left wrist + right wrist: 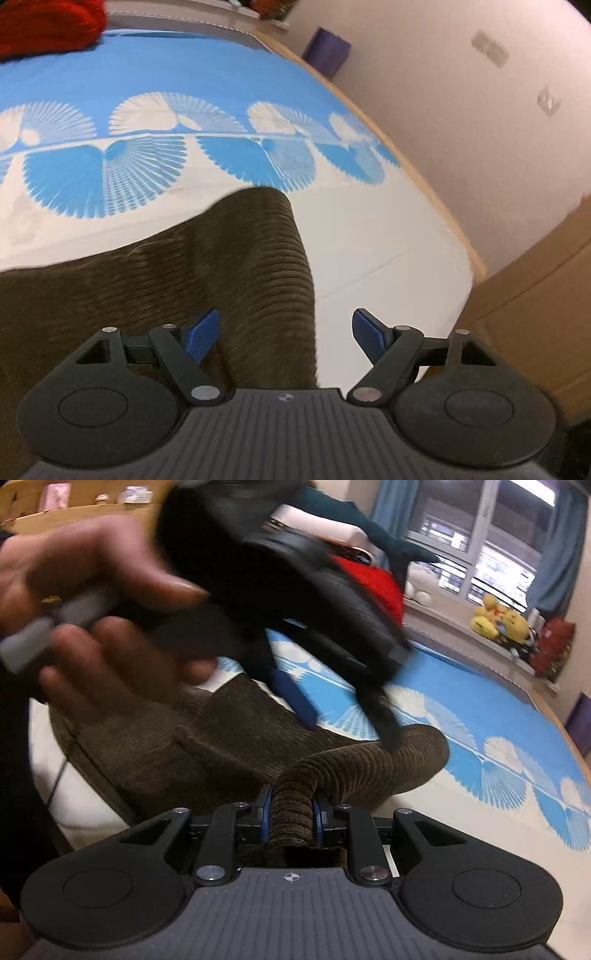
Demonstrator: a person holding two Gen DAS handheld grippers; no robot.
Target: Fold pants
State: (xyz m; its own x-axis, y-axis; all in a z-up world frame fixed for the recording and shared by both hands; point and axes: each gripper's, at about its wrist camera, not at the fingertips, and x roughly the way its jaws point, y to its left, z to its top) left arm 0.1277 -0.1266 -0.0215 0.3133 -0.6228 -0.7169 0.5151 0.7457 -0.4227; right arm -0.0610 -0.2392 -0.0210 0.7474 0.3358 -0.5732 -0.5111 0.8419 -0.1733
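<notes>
Corduroy pants [295, 775] pinched in right gripper [291, 819]; left gripper [284, 332] spread, empty.

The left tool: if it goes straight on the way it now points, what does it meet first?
Probably the brown corduroy pants lying ahead of the open left tool; its right side faces bare white sheet. Depth is unclear.

Right gripper [291, 821] clamps brown corduroy pants [229, 746] fold; bedsheet [480, 709] beneath.
</notes>
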